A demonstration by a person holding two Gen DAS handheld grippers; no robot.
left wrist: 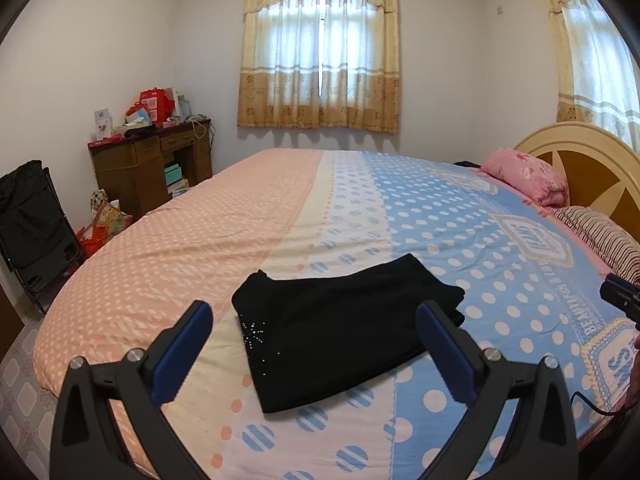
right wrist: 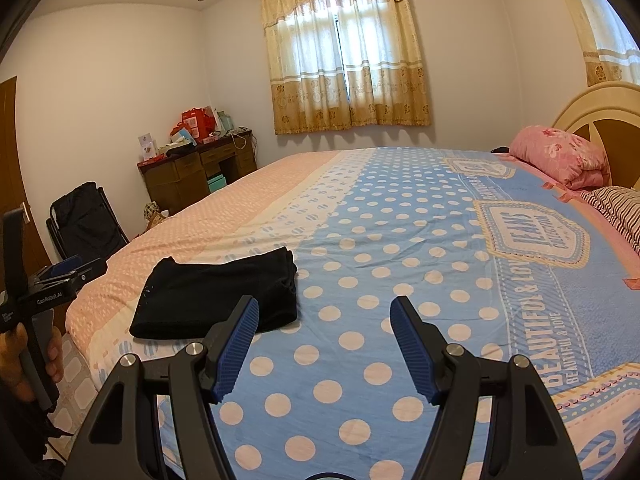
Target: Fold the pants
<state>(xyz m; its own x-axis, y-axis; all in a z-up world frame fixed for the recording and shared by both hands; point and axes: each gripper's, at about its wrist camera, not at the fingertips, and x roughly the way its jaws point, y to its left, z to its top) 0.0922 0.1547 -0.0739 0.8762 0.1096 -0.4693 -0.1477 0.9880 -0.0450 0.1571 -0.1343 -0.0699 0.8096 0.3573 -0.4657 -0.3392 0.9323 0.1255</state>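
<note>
Black pants (left wrist: 340, 328) lie folded into a compact rectangle on the polka-dot bedspread (left wrist: 440, 208), with a small rhinestone pattern near their left edge. My left gripper (left wrist: 314, 314) is open and empty, held above and in front of the pants, not touching them. In the right wrist view the pants (right wrist: 216, 296) lie left of centre. My right gripper (right wrist: 324, 310) is open and empty over the blue part of the bedspread (right wrist: 400, 240), just right of the pants. The left gripper's body shows in the right wrist view (right wrist: 52, 284), held by a hand.
A pink pillow (left wrist: 528, 176) and a striped pillow (left wrist: 604, 236) lie by the headboard (left wrist: 588, 160) at right. A cluttered wooden desk (left wrist: 152, 160) and a black folding chair (left wrist: 32, 224) stand left of the bed. Curtained windows are behind.
</note>
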